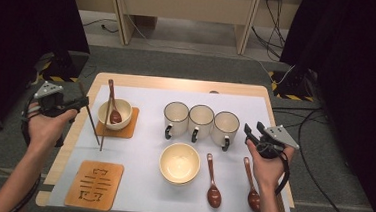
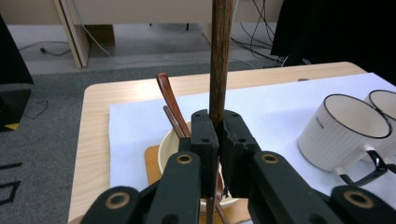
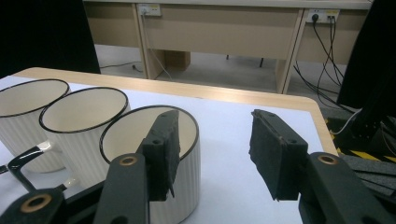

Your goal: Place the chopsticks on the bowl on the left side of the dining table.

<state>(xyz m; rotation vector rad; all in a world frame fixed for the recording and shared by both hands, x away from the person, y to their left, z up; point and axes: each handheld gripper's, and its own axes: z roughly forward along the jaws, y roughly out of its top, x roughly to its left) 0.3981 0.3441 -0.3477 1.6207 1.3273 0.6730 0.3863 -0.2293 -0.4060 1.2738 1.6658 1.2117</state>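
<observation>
a dark chopstick (image 2: 219,56) is clamped in the left hand-held gripper (image 2: 219,140) above the bowl (image 1: 115,113); the right hand-held gripper (image 3: 212,149) is held apart beside the mugs (image 3: 84,116).

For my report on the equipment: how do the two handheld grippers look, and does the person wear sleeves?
Both the left gripper and the right gripper are black, each topped by a grey three-cornered plate. Brass-coloured rivets mark the fingers. Black cables trail down. Forearms are bare, no sleeves.

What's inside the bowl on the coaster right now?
The bowl holds a brown spoon, handle leaning on the far rim. A chopstick lies across its left edge. The left gripper view's jaws hide the bowl's bottom.
</observation>
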